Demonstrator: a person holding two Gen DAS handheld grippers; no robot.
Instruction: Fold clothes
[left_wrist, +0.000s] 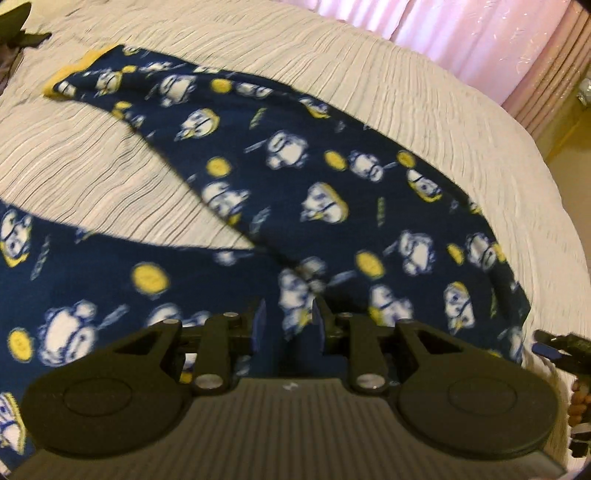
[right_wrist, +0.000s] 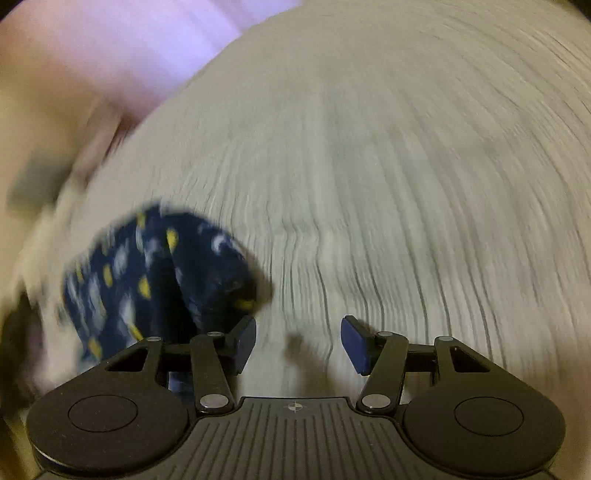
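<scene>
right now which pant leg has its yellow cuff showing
The upper leg of the navy printed pants, stretching away to the top left: its yellow cuff lies on the ribbed bedspread. The lower leg runs off the left edge, its end unseen.

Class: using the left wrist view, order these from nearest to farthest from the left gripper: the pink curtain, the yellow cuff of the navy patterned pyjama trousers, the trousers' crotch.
From the left gripper:
1. Trousers' crotch, just ahead.
2. Yellow cuff, far left.
3. Pink curtain, beyond the bed.

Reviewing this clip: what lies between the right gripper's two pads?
Nothing is held: between the right gripper pads only bare striped bedspread shows, in the right wrist view; the navy pyjamas lie left.
</scene>
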